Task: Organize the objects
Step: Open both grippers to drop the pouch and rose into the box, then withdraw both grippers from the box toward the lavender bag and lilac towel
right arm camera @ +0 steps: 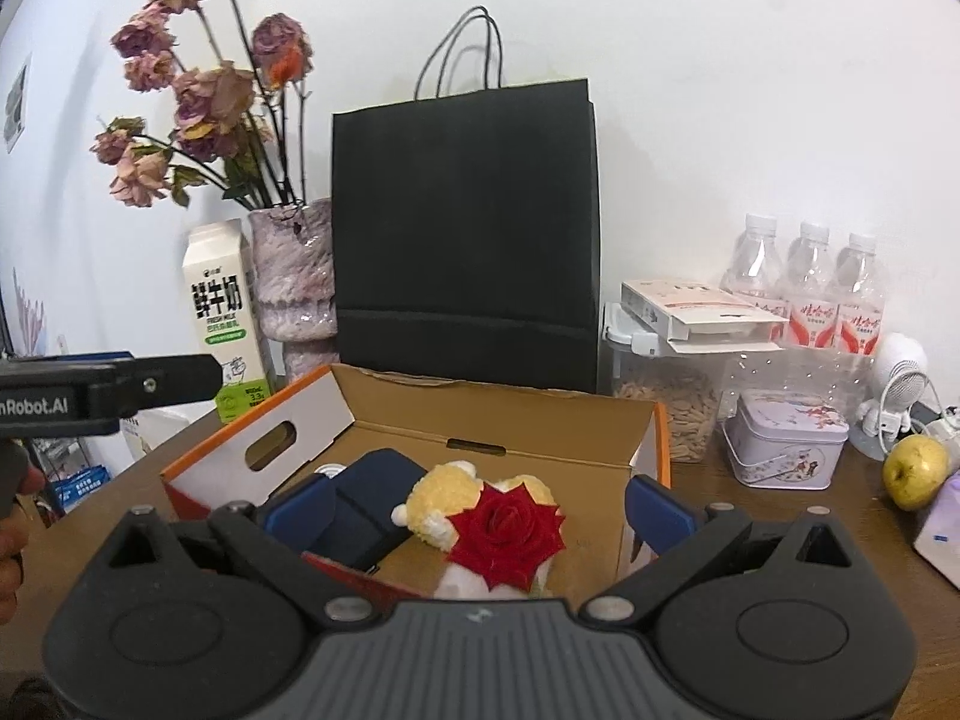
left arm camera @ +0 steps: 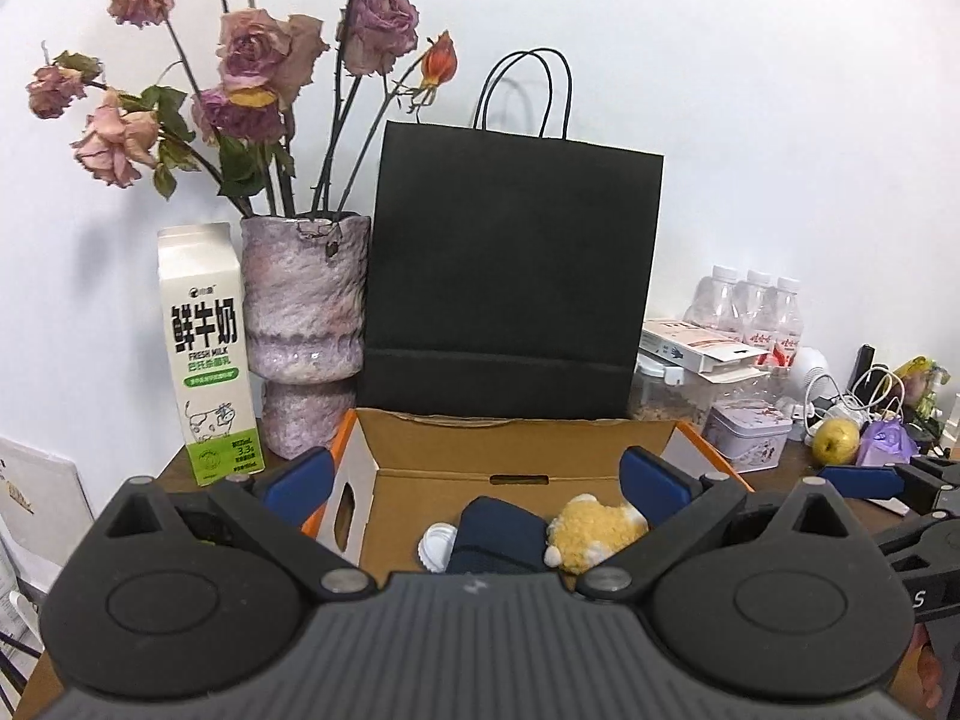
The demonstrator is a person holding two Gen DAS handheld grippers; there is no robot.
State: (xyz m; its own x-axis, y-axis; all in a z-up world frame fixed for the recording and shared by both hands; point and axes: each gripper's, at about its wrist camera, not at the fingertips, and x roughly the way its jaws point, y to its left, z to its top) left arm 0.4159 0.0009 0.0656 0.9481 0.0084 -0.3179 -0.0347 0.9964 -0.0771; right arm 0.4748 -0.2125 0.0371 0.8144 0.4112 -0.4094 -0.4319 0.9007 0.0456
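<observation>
Centrally, an open corrugated cardboard box (left arm camera: 516, 450) with white outer walls, orange edging and an oval handle cutout sits on the brown wooden surface (right arm camera: 720, 516). Inside it lie a fuzzy yellow plush toy (left arm camera: 591, 531), a smooth navy pouch (left arm camera: 498, 540) and a white ribbed cap (left arm camera: 437, 546).

The left hand-held gripper (left arm camera: 480, 480) hangs over the box's near side with its blue-padded fingers spread wide and nothing between them; the plush and pouch lie just below and between them. The right hand-held gripper (right arm camera: 480, 504) is likewise wide and empty, above the same box.

Behind the box stands a matte black paper bag (left arm camera: 516, 276) with cord handles, flanked by a rough, mottled purple vase (left arm camera: 303, 324) of dried roses and a glossy milk carton (left arm camera: 207, 354).

Only the right wrist view shows the red felt rose (right arm camera: 507, 537) on the plush, plus a clear lidded container (right arm camera: 666, 396) and three plastic bottles (right arm camera: 807, 288) in full. A floral tin (right arm camera: 786, 441) and a yellow-green apple (right arm camera: 915, 471) rest to the right. The left view catches the other gripper's blue tip at its right edge.
</observation>
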